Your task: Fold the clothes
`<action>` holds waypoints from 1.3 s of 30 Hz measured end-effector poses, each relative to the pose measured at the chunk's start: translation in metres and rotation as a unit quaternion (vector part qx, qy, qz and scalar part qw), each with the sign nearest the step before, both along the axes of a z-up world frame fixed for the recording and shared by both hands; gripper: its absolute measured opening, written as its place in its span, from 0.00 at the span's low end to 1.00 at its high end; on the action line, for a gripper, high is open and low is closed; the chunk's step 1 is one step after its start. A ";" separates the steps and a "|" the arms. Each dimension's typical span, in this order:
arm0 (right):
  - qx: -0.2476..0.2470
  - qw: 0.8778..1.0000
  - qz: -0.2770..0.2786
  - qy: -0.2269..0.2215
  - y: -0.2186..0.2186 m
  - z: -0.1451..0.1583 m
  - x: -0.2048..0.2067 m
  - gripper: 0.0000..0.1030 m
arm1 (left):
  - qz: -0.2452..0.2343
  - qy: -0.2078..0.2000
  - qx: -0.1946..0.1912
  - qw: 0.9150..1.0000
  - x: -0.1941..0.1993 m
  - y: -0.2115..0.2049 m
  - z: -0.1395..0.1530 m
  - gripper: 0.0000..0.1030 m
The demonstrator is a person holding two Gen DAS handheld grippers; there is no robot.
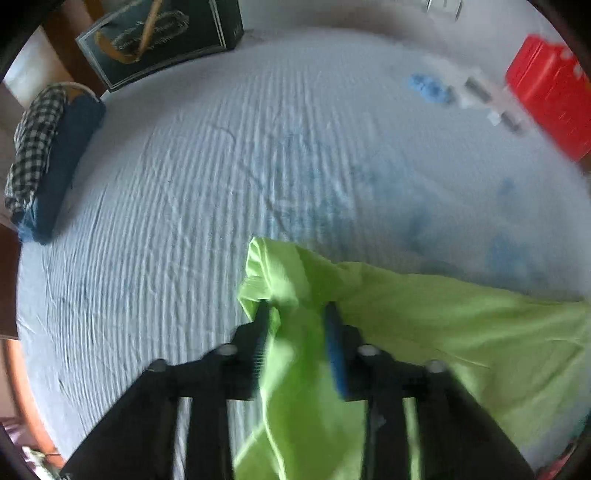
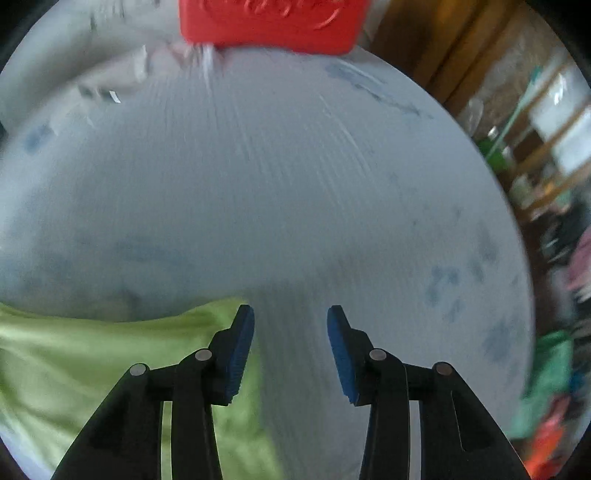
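Note:
A lime green garment (image 1: 424, 332) lies on the pale blue bed sheet (image 1: 221, 166), spreading to the right. My left gripper (image 1: 297, 308) has a bunch of the green cloth between its blue-padded fingers and holds it raised; the jaws stand partly apart around the fabric. In the right wrist view the same green garment (image 2: 92, 362) lies at the lower left, under the left finger. My right gripper (image 2: 291, 314) is open and empty above the sheet (image 2: 295, 184), just right of the garment's edge.
A folded stack with checked and dark blue cloth (image 1: 44, 158) sits at the bed's left edge. A dark box (image 1: 159, 40) stands at the far left corner. A red box (image 1: 550, 96) stands at the far right, also in the right wrist view (image 2: 269, 22). Small blurred items (image 1: 461, 92) lie near it.

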State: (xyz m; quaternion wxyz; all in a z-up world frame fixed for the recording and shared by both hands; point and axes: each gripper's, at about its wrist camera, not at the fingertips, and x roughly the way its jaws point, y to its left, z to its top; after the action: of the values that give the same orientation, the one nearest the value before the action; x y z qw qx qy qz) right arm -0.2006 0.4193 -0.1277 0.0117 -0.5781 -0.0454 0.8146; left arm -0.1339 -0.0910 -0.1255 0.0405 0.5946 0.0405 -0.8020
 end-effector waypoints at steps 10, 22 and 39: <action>-0.162 0.986 0.033 -0.026 -0.004 0.012 0.107 0.37 | -0.043 -0.003 0.015 0.999 0.064 0.016 0.013 0.86; -0.129 0.988 -0.013 -0.084 0.023 -0.028 0.153 0.10 | -0.030 -0.069 0.002 0.997 0.100 0.014 -0.047 0.62; -0.235 0.957 0.172 -0.016 0.033 0.041 0.081 0.14 | 0.102 0.014 0.028 0.994 0.154 0.102 -0.007 0.91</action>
State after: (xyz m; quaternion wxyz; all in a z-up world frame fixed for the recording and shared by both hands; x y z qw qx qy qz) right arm -0.1198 0.4528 -0.0869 -0.2655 -0.5613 0.0480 0.7824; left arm 0.0197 0.0113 -0.1328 0.1050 0.5770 0.1236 -0.8005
